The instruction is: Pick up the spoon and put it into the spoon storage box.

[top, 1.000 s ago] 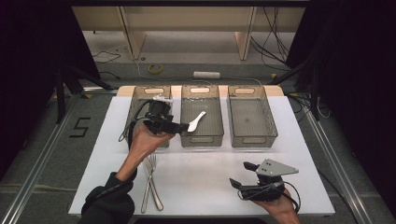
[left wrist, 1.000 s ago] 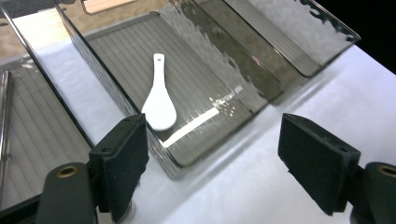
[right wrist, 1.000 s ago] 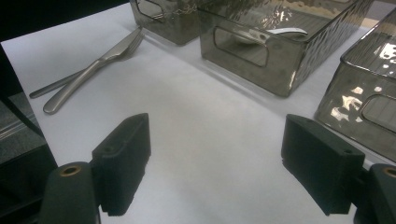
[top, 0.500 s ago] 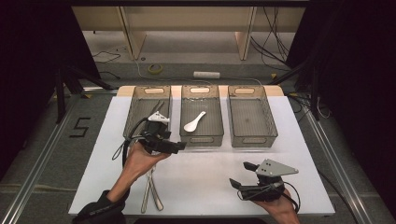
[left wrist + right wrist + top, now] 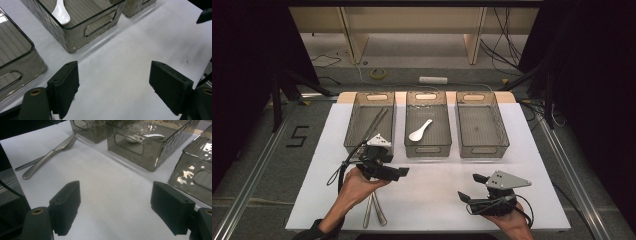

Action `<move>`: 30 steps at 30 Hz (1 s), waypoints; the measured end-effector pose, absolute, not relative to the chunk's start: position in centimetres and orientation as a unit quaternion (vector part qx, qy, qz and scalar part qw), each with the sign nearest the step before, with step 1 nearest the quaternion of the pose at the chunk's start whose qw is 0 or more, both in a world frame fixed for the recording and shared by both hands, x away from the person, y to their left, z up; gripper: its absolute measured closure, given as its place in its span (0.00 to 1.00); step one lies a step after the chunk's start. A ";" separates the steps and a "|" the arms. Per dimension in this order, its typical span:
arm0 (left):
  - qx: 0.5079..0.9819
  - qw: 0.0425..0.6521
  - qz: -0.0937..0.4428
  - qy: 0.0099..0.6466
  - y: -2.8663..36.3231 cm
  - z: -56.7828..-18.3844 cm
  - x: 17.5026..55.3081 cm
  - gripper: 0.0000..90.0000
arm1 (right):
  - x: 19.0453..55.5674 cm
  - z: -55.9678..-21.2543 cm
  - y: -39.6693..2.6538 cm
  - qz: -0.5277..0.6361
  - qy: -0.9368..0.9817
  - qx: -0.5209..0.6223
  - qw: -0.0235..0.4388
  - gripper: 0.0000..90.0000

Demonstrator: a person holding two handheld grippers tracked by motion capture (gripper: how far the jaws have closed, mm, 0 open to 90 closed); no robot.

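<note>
White table covering (image 5: 432,200) is seen holding three smoky plastic bins (image 5: 427,125). Both the left gripper (image 5: 401,172) and right gripper (image 5: 468,187) are held with jaws spread wide, nothing gripped. Cutlery (image 5: 373,212) is laid beside the left forearm, near the front edge.

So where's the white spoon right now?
In the high view, the white spoon lies inside the middle bin, between the left bin holding chopsticks and the right bin.

Upper ends of the fork and knife (image 5: 373,212) beneath the left hand (image 5: 357,182); left bin's (image 5: 362,131) contents unclear.
</note>
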State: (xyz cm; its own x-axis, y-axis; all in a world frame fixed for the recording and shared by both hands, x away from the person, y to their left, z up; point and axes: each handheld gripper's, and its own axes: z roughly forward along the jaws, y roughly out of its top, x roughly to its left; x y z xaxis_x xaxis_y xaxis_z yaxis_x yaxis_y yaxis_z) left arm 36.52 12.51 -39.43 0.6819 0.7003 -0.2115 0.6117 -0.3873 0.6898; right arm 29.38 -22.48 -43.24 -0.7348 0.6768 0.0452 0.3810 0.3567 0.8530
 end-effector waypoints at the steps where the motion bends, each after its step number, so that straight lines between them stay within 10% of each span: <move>1: 0.832 0.388 0.056 0.393 12.5 -39.5 36.4 0.26 | 29.4 -43.2 -22.5 0.464 0.807 0.328 0.160 0.28; 30: 0.819 0.434 0.052 0.371 14.4 -41.0 33.4 0.21 | 29.2 -43.2 -22.8 0.465 0.804 0.334 0.163 0.28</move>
State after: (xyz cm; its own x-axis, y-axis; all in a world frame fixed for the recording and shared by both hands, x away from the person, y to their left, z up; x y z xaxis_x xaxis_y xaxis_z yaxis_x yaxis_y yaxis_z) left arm 33.40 14.41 -40.96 0.7191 0.6534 -0.2365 0.5626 -0.3477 0.7501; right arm 29.21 -22.79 -43.21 -0.7246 0.6874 0.0487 0.3853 0.3455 0.8557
